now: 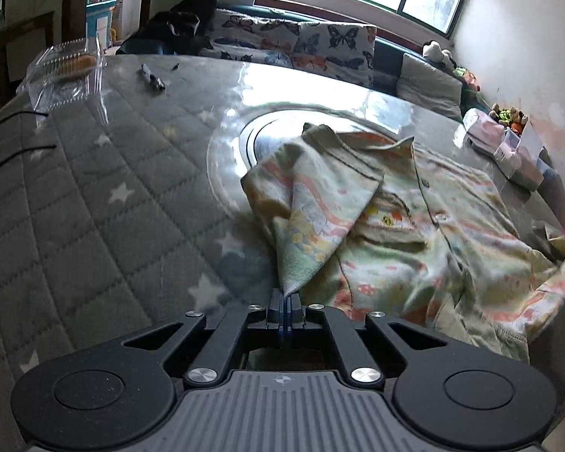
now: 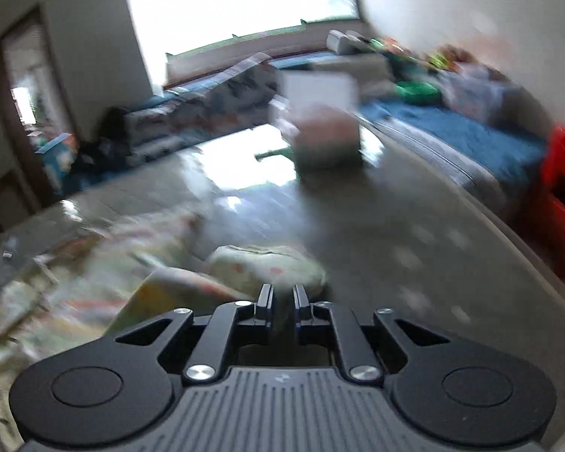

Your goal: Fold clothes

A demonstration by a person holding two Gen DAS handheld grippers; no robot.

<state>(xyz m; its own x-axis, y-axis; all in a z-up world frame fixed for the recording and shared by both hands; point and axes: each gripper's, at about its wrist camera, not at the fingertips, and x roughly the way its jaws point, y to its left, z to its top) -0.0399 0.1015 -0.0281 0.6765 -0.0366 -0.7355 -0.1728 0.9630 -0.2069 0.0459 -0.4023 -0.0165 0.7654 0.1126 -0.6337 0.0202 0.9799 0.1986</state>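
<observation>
A pale green child's shirt [image 1: 425,226] with orange and yellow print lies spread on the glass-topped table [image 1: 113,188], collar toward the window. My left gripper [image 1: 285,297] is shut on the tip of its left sleeve [image 1: 312,218], which is pulled up and across toward me. In the blurred right wrist view the shirt [image 2: 75,275] lies at the lower left. My right gripper [image 2: 282,297] is nearly closed on a bunched part of the shirt's fabric [image 2: 267,267], a narrow gap between the jaws filled by cloth.
A clear plastic food box [image 1: 67,71] and a small dark object [image 1: 152,77] sit at the table's far left. A tissue pack [image 1: 508,147] lies at the far right; it shows as a box [image 2: 324,128] ahead of my right gripper. A sofa [image 1: 320,45] stands beyond, a red stool [image 2: 563,192] at right.
</observation>
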